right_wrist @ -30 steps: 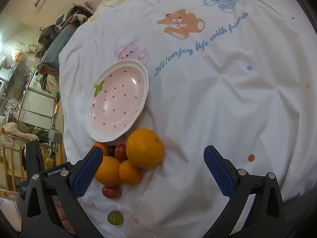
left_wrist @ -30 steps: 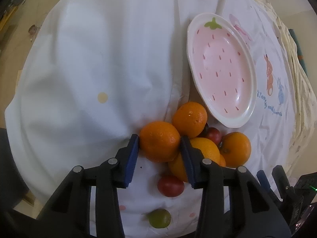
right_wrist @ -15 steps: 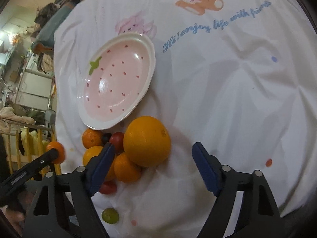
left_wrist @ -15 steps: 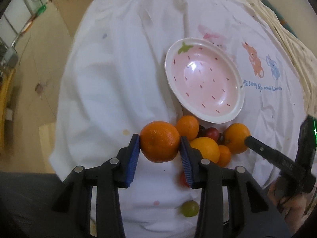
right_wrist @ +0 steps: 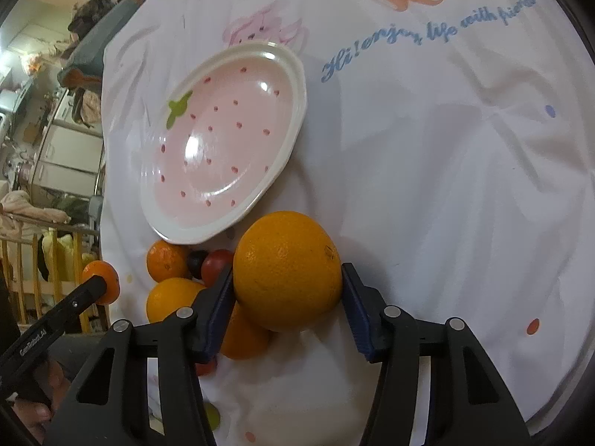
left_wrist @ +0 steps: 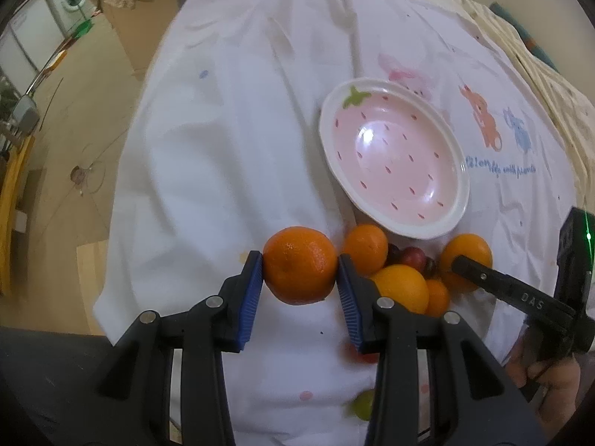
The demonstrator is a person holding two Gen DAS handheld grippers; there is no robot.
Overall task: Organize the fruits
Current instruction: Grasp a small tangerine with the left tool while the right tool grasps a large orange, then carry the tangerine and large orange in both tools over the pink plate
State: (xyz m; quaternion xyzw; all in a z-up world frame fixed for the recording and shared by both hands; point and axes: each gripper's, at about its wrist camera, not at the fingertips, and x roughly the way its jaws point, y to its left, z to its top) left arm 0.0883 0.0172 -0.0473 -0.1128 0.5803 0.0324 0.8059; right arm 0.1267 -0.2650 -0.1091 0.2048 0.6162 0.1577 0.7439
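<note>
Your left gripper (left_wrist: 300,275) clamps its ribbed blue fingers on a dimpled mandarin (left_wrist: 300,264) lifted near the glossy oval strawberry plate (left_wrist: 461,200), while your right gripper (right_wrist: 288,297) fingers are closing around the big pebbly orange (right_wrist: 287,269) on the wrinkled white cloth (right_wrist: 446,186).

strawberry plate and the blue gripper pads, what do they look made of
Strawberry plate: likely glazed ceramic, going by its glossy surface with bright highlights and thick white rim. Blue pads on the left hand-held gripper: probably rubber or soft plastic, matte with fine ribbing.
</note>
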